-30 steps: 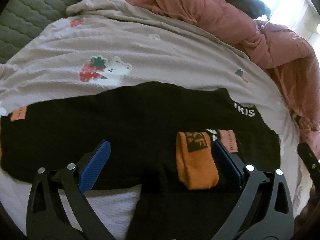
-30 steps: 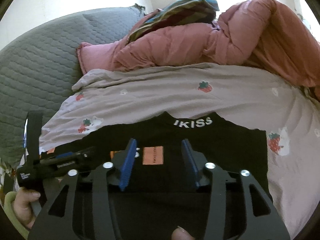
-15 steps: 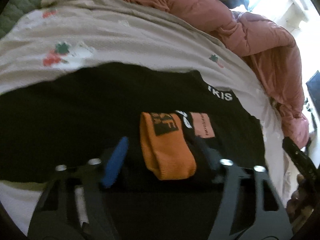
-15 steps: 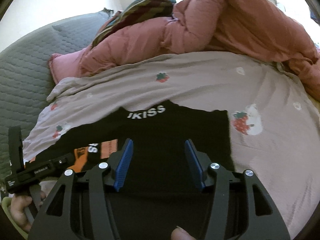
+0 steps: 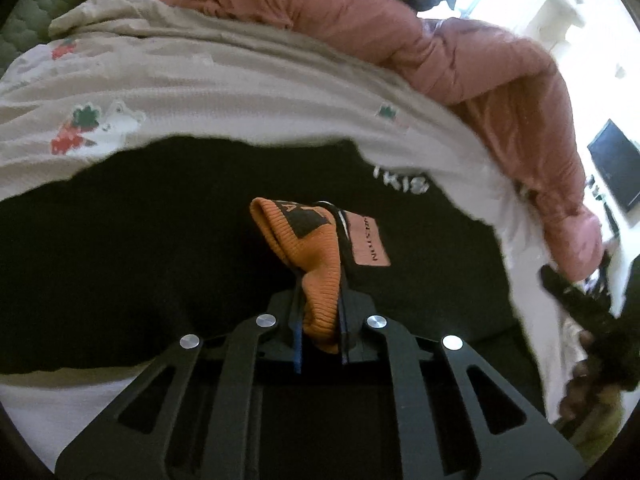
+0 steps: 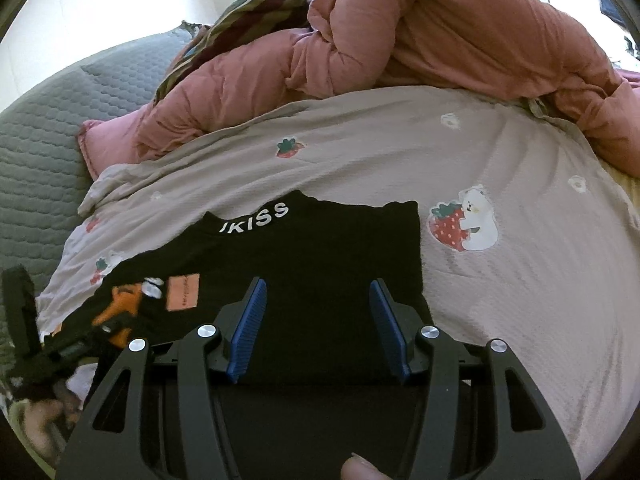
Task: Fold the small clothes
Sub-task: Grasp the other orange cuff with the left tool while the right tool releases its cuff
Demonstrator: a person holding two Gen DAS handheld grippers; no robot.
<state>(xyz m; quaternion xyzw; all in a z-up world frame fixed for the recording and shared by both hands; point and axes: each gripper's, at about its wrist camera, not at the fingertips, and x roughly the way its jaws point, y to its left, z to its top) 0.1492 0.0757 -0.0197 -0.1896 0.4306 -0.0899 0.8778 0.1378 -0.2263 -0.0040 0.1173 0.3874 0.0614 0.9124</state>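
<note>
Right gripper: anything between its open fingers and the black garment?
Nothing visible. The right gripper is open right over the black garment, bare cloth between its fingers. The left gripper, closing on the orange cuff, sits off to the side.

Bare strawberry sheet (image 6: 500, 300) right of black garment (image 6: 320, 248): free; pink duvet (image 6: 440, 40) heaped behind blocks far side.

A home bedroom: a strawberry-print bedsheet (image 6: 500, 292) is spreading ahead of the grippers, a pink duvet (image 6: 440, 40) is lying bunched beyond it, and a quilted grey headboard (image 6: 44, 152) is standing far left.
</note>
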